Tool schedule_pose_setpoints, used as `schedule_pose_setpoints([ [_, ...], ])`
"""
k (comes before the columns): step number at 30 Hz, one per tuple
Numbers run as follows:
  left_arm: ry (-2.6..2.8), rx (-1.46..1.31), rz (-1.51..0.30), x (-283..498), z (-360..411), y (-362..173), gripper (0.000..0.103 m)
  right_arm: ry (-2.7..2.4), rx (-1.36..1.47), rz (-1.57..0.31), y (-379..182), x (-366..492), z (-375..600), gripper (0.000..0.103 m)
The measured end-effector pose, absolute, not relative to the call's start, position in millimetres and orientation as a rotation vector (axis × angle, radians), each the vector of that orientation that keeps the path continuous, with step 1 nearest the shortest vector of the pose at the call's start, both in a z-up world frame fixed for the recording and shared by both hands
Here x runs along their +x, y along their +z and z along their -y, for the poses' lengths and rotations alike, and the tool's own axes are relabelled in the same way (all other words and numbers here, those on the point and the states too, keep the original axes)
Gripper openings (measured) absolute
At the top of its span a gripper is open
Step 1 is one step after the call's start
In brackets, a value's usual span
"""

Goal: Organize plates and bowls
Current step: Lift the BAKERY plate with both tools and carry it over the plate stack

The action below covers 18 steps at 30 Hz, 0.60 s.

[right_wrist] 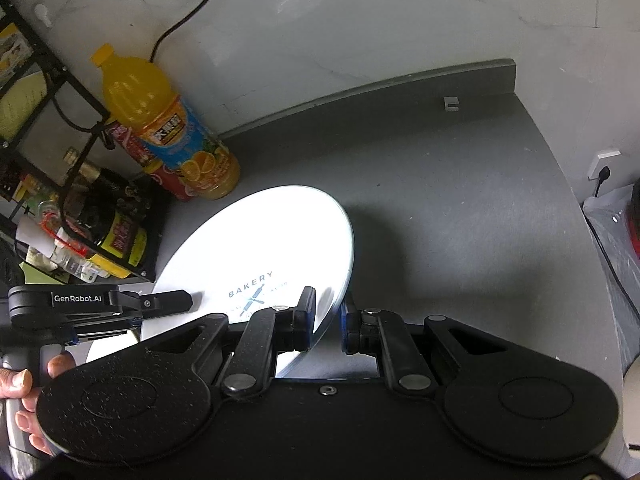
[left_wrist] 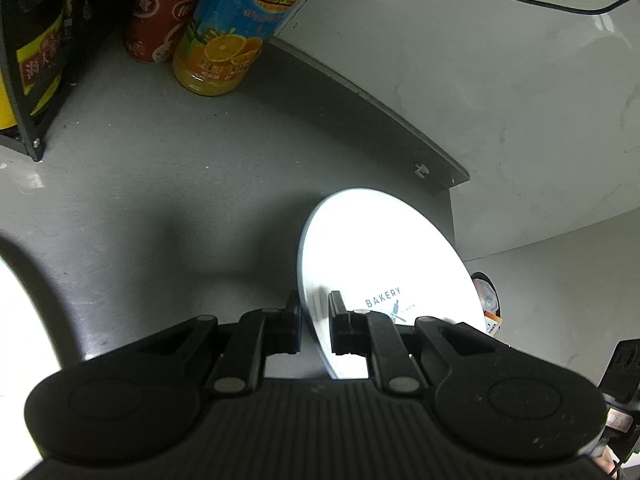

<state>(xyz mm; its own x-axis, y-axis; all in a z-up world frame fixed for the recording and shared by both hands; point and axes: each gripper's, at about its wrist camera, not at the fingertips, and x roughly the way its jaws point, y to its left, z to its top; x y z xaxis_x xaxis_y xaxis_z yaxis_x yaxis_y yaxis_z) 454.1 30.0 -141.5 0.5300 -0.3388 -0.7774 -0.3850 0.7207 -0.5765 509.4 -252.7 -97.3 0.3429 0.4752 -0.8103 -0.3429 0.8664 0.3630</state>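
Note:
A white round plate (left_wrist: 380,248) printed BAKERY hangs tilted above the dark grey counter (left_wrist: 168,184). My left gripper (left_wrist: 314,312) is shut on its left rim. In the right wrist view the same plate (right_wrist: 256,248) slopes up to the left, and my right gripper (right_wrist: 328,312) is shut on its right rim. The left gripper (right_wrist: 176,300), held by a hand (right_wrist: 24,392), shows at the plate's far left edge there. Another white surface (left_wrist: 20,320) glows at the left edge of the left wrist view; I cannot tell what it is.
An orange juice bottle (right_wrist: 172,132) and a red bottle (left_wrist: 160,20) stand at the counter's back by the wall. A black wire rack (right_wrist: 60,160) with jars and packets fills the left. A black cable (right_wrist: 188,12) runs down the wall. A plastic bag (right_wrist: 616,236) sits beyond the counter's right edge.

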Motion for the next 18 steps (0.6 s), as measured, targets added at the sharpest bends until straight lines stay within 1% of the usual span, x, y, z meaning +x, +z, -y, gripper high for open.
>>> schedule_pose_setpoints([
  [6, 0.024, -0.787, -1.038, 435.3, -40.5, -133.6, 0.011, 0.537, 0.144, -1.099, -96.2, 487.7, 237.2, 0.012],
  [18, 0.074, -0.806, -1.042, 378.7, -83.7, -136.3, 0.011, 0.59, 0.113, -1.123, -98.0, 448.2, 185.8, 0.012],
])
